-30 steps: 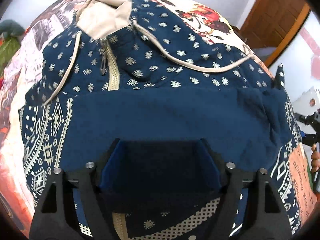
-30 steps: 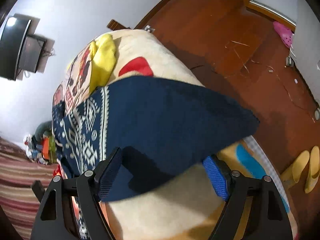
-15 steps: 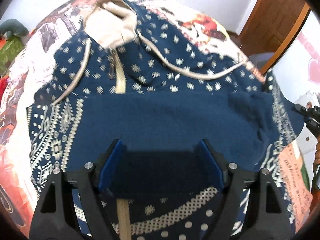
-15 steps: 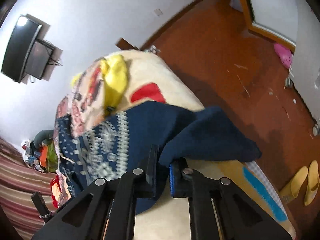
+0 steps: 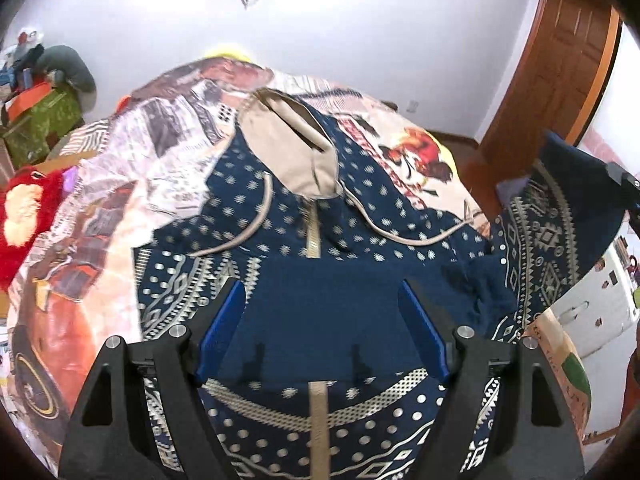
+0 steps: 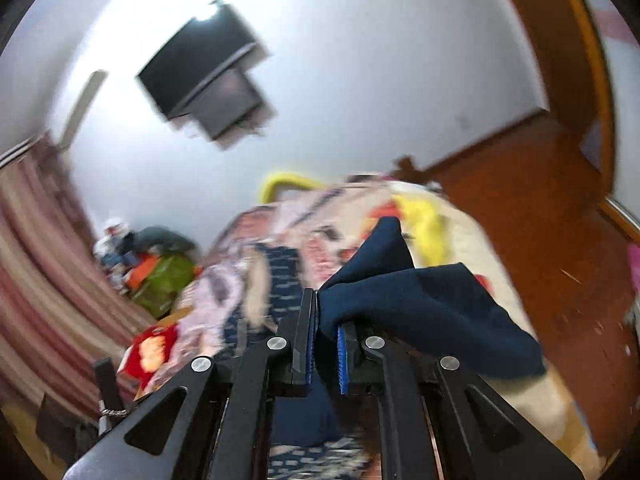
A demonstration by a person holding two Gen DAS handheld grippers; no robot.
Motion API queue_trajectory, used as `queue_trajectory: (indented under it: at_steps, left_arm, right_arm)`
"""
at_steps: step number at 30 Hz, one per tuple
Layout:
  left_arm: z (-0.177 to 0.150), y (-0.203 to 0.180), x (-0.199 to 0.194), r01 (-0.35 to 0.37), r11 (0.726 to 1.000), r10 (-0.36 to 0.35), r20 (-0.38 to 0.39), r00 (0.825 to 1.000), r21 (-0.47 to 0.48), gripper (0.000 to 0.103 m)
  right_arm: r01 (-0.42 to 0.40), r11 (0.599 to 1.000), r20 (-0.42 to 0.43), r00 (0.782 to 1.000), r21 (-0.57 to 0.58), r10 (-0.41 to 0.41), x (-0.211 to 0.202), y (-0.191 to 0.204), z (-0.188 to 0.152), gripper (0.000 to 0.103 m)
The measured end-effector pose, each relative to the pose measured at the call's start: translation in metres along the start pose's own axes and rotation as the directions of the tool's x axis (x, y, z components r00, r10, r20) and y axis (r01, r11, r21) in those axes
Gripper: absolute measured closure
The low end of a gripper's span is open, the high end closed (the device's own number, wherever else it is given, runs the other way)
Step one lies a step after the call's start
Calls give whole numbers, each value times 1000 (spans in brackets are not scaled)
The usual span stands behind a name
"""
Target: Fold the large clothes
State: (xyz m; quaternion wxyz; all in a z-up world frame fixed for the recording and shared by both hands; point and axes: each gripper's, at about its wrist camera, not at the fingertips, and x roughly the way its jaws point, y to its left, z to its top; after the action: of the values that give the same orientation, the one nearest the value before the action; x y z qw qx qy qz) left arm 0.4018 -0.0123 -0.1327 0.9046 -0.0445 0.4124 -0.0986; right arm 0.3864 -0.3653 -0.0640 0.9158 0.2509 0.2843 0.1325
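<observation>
A navy hoodie (image 5: 280,216) with white patterns, a beige-lined hood (image 5: 288,152) and a beige zip lies spread on the bed. A plain navy fold (image 5: 320,300) crosses its middle. My left gripper (image 5: 322,320) hangs above that fold, open, its blue pads wide apart and nothing pinched. The right sleeve (image 5: 560,220) stands lifted off the bed at the right. In the right wrist view my right gripper (image 6: 326,316) is shut on the navy sleeve cloth (image 6: 432,304), which bunches out of the jaws and droops to the right.
The bed carries a printed blanket (image 5: 132,160), with a red plush toy (image 5: 24,216) and a green box (image 5: 40,120) at its left. A wall screen (image 6: 204,76) hangs behind, a wooden door (image 5: 560,80) stands right, and red-brown floor (image 6: 540,200) lies beside the bed.
My right gripper closed on the navy sleeve and carried it up off the bed while rolling. My left gripper rose and drew back, staying open over the hoodie.
</observation>
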Motion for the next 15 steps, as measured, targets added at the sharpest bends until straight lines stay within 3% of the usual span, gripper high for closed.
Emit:
queue_trajectory:
  at_steps: [5, 9, 11, 15]
  left_arm:
    - [-9, 24, -16, -20, 1000, 21, 27, 999, -12, 24]
    - [-22, 48, -21, -51, 998, 51, 14, 999, -29, 24]
    - [-28, 59, -21, -61, 997, 61, 2, 998, -41, 24]
    - [-38, 79, -23, -80, 994, 79, -11, 997, -69, 24]
  right_arm:
    - [-48, 995, -87, 995, -86, 41, 48, 60, -24, 96]
    - [-42, 993, -239, 971, -108, 15, 108, 81, -58, 96]
    - [-30, 994, -332, 943, -101, -5, 137, 82, -78, 96]
    - [14, 995, -501, 863, -98, -61, 180, 75, -125, 96]
